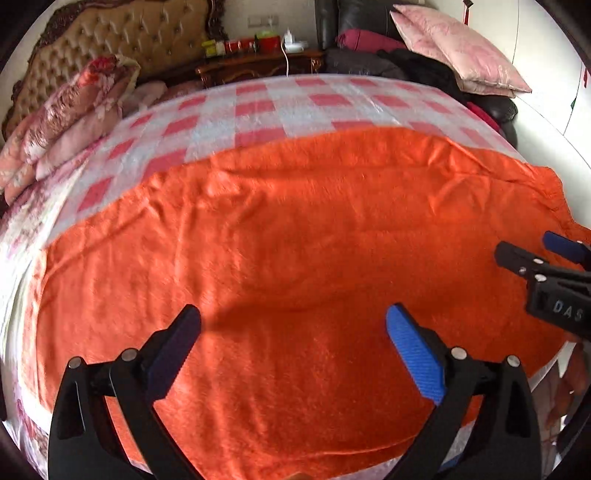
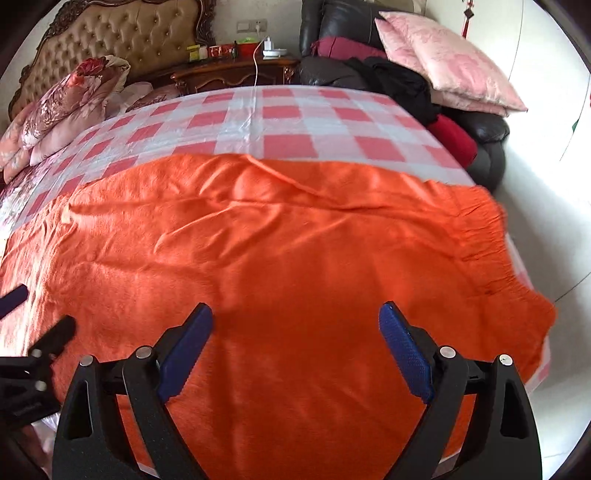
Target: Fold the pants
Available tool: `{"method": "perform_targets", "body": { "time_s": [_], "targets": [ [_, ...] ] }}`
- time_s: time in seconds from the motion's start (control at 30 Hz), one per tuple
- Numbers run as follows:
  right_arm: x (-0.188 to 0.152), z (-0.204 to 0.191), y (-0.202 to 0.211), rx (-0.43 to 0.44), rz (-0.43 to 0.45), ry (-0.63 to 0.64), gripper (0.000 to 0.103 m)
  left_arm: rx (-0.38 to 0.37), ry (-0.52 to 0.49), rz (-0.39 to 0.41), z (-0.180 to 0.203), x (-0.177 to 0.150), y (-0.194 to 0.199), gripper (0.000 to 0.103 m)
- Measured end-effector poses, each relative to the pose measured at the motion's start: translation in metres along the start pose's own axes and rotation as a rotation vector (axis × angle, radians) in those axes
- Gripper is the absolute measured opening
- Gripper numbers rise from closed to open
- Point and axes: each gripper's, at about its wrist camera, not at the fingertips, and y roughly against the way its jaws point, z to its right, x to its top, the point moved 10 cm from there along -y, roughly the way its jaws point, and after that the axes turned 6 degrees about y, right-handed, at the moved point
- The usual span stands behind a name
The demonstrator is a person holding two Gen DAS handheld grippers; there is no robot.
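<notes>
- Orange pants (image 1: 295, 236) lie spread flat on the bed (image 1: 258, 103), filling the middle and lower part of both views; fabric fuzzy, lightly creased.
- Gathered waistband (image 2: 487, 236) sits at the right of the right wrist view, near the bed's right edge; a corner of orange cloth sticks out past it at lower right.
- Far edge of the pants runs across the frame just below the pink-and-white checked cover, which shows bare above it.
- Left hand-held gripper (image 1: 293, 347): bottom centre of the left wrist view, jaws spread wide, nothing between them. Blue pad (image 1: 415, 358) on the right finger, dark pad on the left. The pants lie beneath and ahead of the tips; whether the tips touch the cloth cannot be told.
- Right hand-held gripper (image 2: 295, 343): bottom centre of its own view, jaws likewise wide apart and released, orange cloth under the gap, nothing pinched.
- The right hand-held gripper also shows at the right edge of the left wrist view, over the waistband end of the pants; the left one shows at the lower left edge of the right wrist view, over the other end.
- Shadow of the jaws falls on the cloth between the fingers in both views.
- Upper left: tufted headboard (image 2: 122, 33) and folded floral bedding (image 2: 62, 107).
- Upper centre: dark wooden nightstand (image 2: 236, 74) with small items and a white cable.
- Upper right: pink pillow (image 2: 443, 59) on a dark leather chair piled with clothes.
</notes>
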Motion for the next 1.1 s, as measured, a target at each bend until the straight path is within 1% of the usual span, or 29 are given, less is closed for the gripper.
{"method": "perform_targets", "body": {
  "time_s": [0.07,0.1,0.17,0.2,0.23,0.27,0.3,0.37,0.43,0.5,0.57,0.63,0.67,0.7,0.73,0.77,0.87,0.93,1.0,1.07,1.1],
  "targets": [
    [-0.003,-0.008,-0.006,0.003,-0.019,0.000,0.088,-0.012,0.035,0.010,-0.002,0.000,-0.001,0.101],
    [-0.003,-0.009,-0.007,-0.002,-0.015,-0.009,0.088,-0.012,0.043,0.016,-0.002,-0.001,0.000,0.101],
    [-0.004,-0.008,-0.009,0.009,-0.028,-0.027,0.090,0.001,0.038,0.015,-0.002,-0.001,-0.003,0.102],
    [-0.004,-0.008,-0.011,0.024,-0.049,-0.041,0.096,0.006,0.036,0.005,-0.002,0.000,-0.004,0.102],
    [-0.005,-0.007,-0.013,0.038,-0.065,-0.049,0.098,0.004,0.039,-0.007,-0.004,0.000,-0.004,0.102],
    [-0.005,-0.008,-0.014,0.053,-0.068,-0.045,0.098,0.006,0.033,-0.017,-0.005,-0.001,-0.003,0.102],
    [-0.005,-0.010,-0.015,0.046,-0.067,-0.020,0.098,0.005,0.033,-0.024,-0.006,-0.001,-0.003,0.102],
    [-0.006,-0.010,-0.015,0.047,-0.071,-0.020,0.099,0.023,0.043,-0.032,-0.012,-0.002,-0.002,0.102],
    [-0.005,-0.010,-0.016,0.046,-0.074,-0.016,0.099,0.072,0.074,-0.026,-0.033,-0.001,0.000,0.102],
    [-0.005,-0.010,-0.016,0.043,-0.073,-0.016,0.099,0.081,0.111,-0.037,-0.059,-0.005,0.001,0.102],
    [-0.006,-0.009,-0.015,0.040,-0.076,-0.015,0.099,0.107,0.139,-0.033,-0.090,-0.007,0.006,0.102],
    [-0.005,-0.009,-0.016,0.041,-0.081,-0.014,0.099,0.110,0.164,-0.024,-0.115,-0.009,0.012,0.102],
    [-0.005,-0.009,-0.016,0.042,-0.085,-0.014,0.099,0.147,0.174,-0.016,-0.130,-0.010,0.016,0.102],
    [-0.005,-0.009,-0.016,0.042,-0.088,-0.013,0.099,0.200,0.181,0.001,-0.150,-0.011,0.021,0.101],
    [-0.005,-0.009,-0.016,0.042,-0.092,-0.012,0.099,0.228,0.198,0.013,-0.167,-0.011,0.026,0.101],
    [-0.005,-0.009,-0.016,0.043,-0.095,-0.011,0.099,0.235,0.224,0.018,-0.182,-0.013,0.029,0.101],
    [-0.006,-0.009,-0.016,0.044,-0.100,-0.014,0.099,0.311,0.362,0.059,-0.248,-0.022,0.048,0.100],
    [-0.006,-0.009,-0.017,0.044,-0.102,-0.013,0.099,0.326,0.468,0.088,-0.291,-0.033,0.064,0.099],
    [-0.006,-0.009,-0.017,0.045,-0.104,-0.009,0.099,0.302,0.602,0.102,-0.334,-0.050,0.078,0.096],
    [-0.005,-0.009,-0.017,0.056,-0.109,0.002,0.099,0.228,0.755,0.105,-0.374,-0.072,0.088,0.091],
    [-0.003,-0.009,-0.018,0.066,-0.110,0.020,0.099,0.177,0.826,0.112,-0.388,-0.081,0.091,0.091]
  ]
}}
